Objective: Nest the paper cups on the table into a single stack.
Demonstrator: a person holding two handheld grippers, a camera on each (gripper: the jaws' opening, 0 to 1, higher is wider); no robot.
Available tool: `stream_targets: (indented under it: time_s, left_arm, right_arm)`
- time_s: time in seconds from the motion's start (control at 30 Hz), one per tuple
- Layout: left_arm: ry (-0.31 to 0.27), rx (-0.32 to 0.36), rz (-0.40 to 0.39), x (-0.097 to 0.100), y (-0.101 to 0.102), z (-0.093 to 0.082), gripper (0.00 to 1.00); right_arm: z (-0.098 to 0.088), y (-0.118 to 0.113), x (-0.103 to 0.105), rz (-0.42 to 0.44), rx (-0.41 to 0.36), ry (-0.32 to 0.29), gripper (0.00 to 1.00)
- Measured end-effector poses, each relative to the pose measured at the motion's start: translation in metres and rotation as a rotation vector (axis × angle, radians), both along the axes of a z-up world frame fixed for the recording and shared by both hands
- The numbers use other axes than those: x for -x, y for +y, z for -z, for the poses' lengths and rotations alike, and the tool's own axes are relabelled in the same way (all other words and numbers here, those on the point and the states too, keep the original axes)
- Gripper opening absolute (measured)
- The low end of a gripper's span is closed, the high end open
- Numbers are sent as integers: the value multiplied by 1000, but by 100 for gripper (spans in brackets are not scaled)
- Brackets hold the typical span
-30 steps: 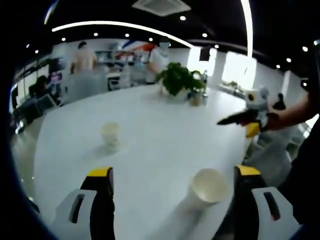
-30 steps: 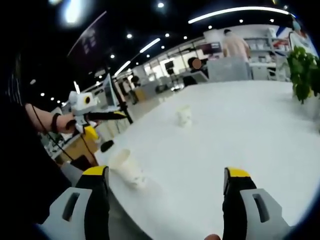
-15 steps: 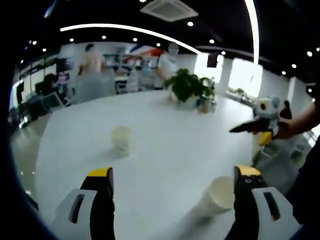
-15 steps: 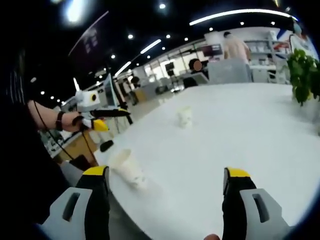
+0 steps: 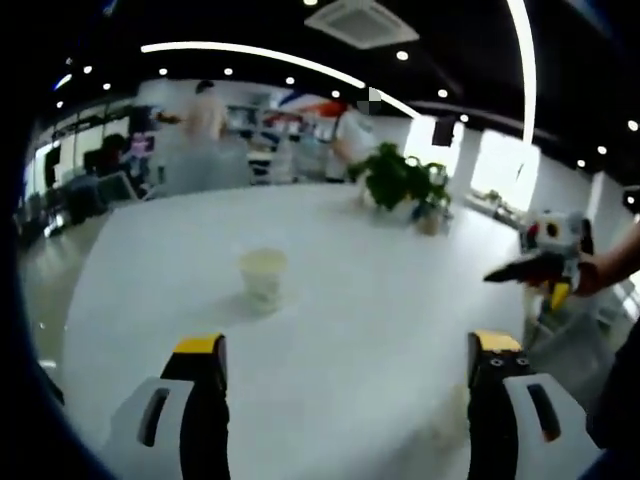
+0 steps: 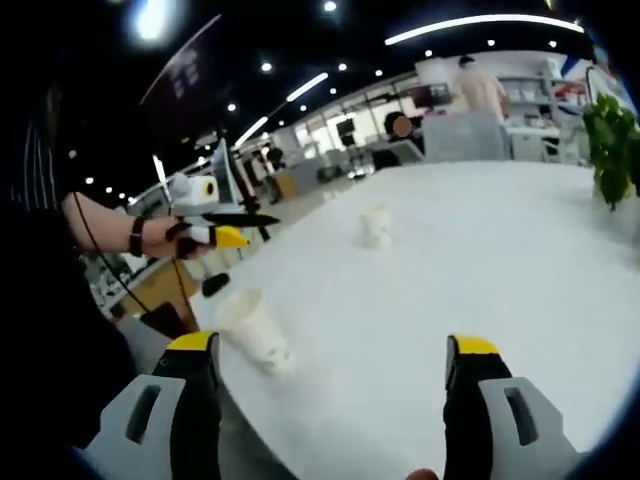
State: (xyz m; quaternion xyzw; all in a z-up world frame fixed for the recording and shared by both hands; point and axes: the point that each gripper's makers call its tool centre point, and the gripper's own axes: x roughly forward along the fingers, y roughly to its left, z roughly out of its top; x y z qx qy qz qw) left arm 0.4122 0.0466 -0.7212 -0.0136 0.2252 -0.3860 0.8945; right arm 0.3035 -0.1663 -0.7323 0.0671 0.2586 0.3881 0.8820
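Observation:
A white paper cup point(image 5: 262, 277) stands upright on the white table point(image 5: 350, 300), ahead of my left gripper point(image 5: 348, 345), whose jaws are open and hold nothing. In the right gripper view that far cup point(image 6: 376, 226) sits mid-table, and a second paper cup point(image 6: 252, 328) stands close to the table's near edge, just beyond my left jaw. My right gripper point(image 6: 333, 345) is open and holds nothing. A hand holds the left gripper point(image 6: 225, 225) in the air above the table's edge, over the near cup. The right gripper point(image 5: 545, 262) hovers beyond the table's right side.
A potted green plant point(image 5: 400, 180) stands at the far side of the table, also seen as the plant point(image 6: 612, 150) at the right. People point(image 5: 205, 115) and desks fill the room behind. The table's rounded edge point(image 6: 215, 390) runs close below the near cup.
My left gripper has swung out over the table's edge toward the cups; in its view the far cup now sits nearer the middle and the near cup has slid low. Both grippers stay open.

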Motion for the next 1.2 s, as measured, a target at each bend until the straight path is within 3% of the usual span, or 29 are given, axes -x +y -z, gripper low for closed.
stream_targets:
  time_s: [0.17,0.37,0.83,1.03,1.1,1.2]
  left_arm:
    - [-2,12,-14,-20,-5,9,99]
    - [-29,55,-32,-41,-12,4,99]
    - [-52,58,-49,-83,-19,21,99]
    - [-48,60,-42,-92,-26,30,99]
    - [-35,95,-42,-96,-29,29,99]
    - [-46,70,-37,-102,-30,33,99]
  right_arm:
    - [3,-1,-2,8,10,18,90]
    - [-5,-6,-4,13,15,7,90]
    - [-14,-21,-14,62,28,7,90]
    - [-16,-22,-19,77,31,5,90]
    - [-15,-23,-19,76,40,8,91]
    - [-13,-24,-19,75,46,15,91]
